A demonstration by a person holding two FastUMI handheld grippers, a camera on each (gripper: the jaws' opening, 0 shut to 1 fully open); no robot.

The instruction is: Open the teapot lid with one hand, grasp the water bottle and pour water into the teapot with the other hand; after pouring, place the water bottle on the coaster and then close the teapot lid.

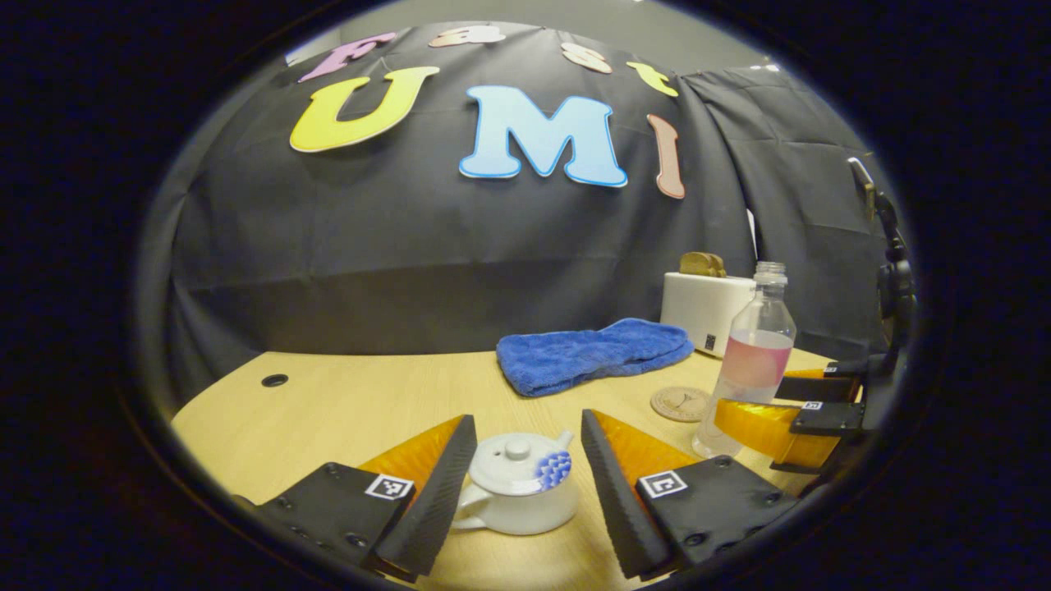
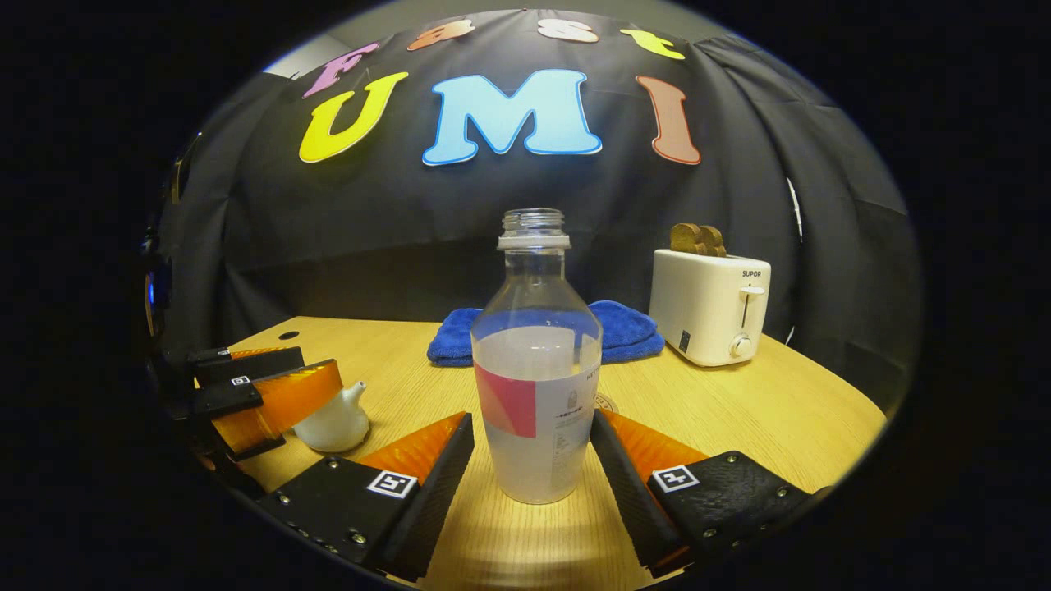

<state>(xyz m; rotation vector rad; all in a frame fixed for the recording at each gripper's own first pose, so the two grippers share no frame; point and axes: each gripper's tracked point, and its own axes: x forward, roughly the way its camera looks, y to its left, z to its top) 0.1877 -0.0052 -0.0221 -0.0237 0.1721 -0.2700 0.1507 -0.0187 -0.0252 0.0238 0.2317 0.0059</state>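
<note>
A small white teapot (image 1: 517,492) with its lid (image 1: 516,465) on stands on the wooden table (image 1: 345,410), low between the spread fingers of my left gripper (image 1: 528,420), which is open. The clear water bottle (image 2: 538,386), uncapped and roughly half full, stands upright between the fingers of my right gripper (image 2: 531,427), which flank it closely and are also open. In the left gripper view the bottle (image 1: 751,361) is at the right with the right gripper (image 1: 751,402) around its lower part. A round coaster (image 1: 680,404) lies just left of it. The right gripper view has the left gripper (image 2: 320,367) over the teapot (image 2: 332,423).
A folded blue towel (image 1: 591,353) lies at the back of the table. A white toaster (image 2: 710,308) holding bread stands at the back right. A cable hole (image 1: 274,380) is at the far left. Black cloth walls close in the booth behind.
</note>
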